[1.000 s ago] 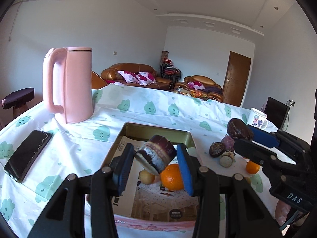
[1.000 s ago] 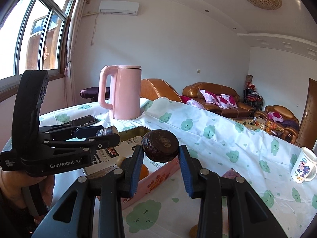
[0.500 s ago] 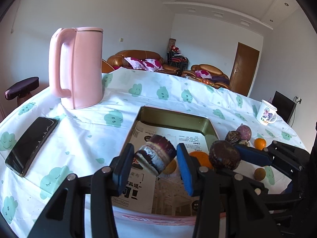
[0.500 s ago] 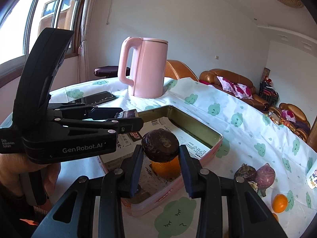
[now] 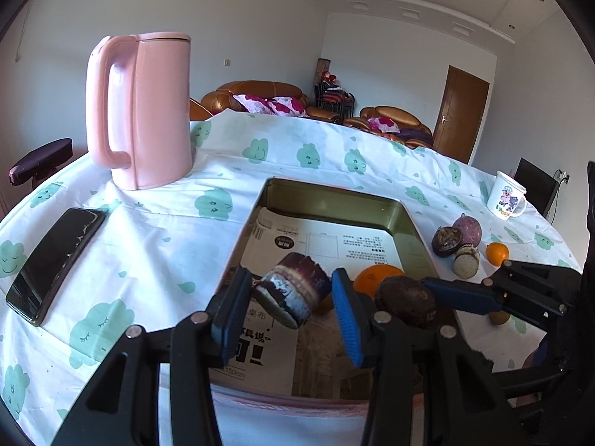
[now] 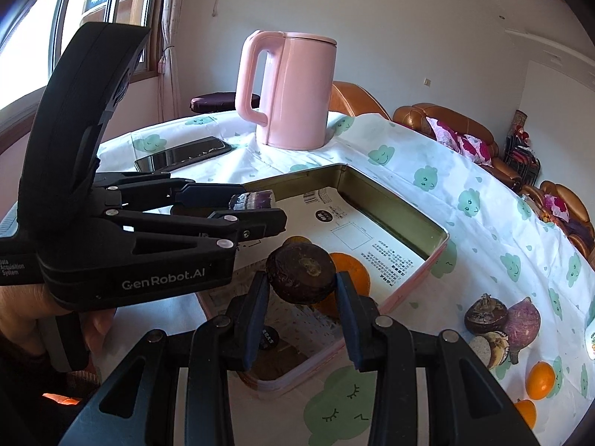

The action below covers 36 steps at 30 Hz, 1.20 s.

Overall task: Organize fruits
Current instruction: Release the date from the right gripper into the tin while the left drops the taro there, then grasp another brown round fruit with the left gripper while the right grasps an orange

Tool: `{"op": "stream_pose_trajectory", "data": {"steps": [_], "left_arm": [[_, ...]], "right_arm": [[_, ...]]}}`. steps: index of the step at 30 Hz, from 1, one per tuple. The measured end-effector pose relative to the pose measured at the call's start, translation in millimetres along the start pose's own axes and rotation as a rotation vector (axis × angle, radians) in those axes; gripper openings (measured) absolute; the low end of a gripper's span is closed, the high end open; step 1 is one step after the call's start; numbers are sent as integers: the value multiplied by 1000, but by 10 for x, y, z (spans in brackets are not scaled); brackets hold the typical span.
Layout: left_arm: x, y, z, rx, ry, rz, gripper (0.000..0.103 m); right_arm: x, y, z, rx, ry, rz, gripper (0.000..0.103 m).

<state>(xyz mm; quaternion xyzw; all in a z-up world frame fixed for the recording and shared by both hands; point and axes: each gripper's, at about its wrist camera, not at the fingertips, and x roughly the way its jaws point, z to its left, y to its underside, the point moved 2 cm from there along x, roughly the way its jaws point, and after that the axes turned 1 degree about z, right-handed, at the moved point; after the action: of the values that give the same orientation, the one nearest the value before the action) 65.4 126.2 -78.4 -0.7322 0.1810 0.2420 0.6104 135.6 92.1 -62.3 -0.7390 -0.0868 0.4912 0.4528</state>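
Both grippers have dropped lower over the rectangular gold-lined metal tin with pink outer walls [image 5: 411, 223] than half a second ago. The left gripper [image 5: 290, 297] clamps a cut purple-skinned taro chunk with a pale speckled face [image 5: 293, 293] above the tin's printed paper liner [image 5: 346, 245]. At its 3 o'clock, the right gripper [image 6: 301, 293] grips a round dark brown water chestnut [image 6: 301, 277], directly above a round orange fruit [image 6: 353, 269] lying in the tin. A tall pink plastic kettle [image 5: 143, 111] stands at 11 o'clock, a black smartphone [image 5: 55, 260] at 9 o'clock. Loose purple and brown fruits [image 5: 455, 241], a small orange [image 5: 497, 252] and a white printed mug [image 5: 505, 200] sit at 2 o'clock on the cloud-patterned white tablecloth [image 5: 148, 241].
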Motion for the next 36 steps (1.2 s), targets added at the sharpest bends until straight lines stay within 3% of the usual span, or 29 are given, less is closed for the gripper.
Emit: {"op": "stream_pose_trajectory", "data": {"steps": [7, 12, 17, 22, 31, 36], "left_arm": [[36, 10, -34, 13, -1, 17, 47], [31, 11, -39, 14, -7, 10, 47], [2, 2, -40, 9, -2, -7, 55], [-41, -13, -43, 5, -3, -31, 70], [-218, -73, -147, -1, 28, -91, 70], [-284, -108, -440, 35, 80, -108, 70]], "right_arm": [[8, 2, -19, 11, -3, 6, 39], [-19, 0, -19, 13, 5, -8, 59], [-47, -2, -55, 30, 20, -23, 66], [-72, 0, -105, 54, 27, -35, 67], [-256, 79, -241, 90, 100, -90, 67], [-636, 325, -627, 181, 169, -125, 67]]}}
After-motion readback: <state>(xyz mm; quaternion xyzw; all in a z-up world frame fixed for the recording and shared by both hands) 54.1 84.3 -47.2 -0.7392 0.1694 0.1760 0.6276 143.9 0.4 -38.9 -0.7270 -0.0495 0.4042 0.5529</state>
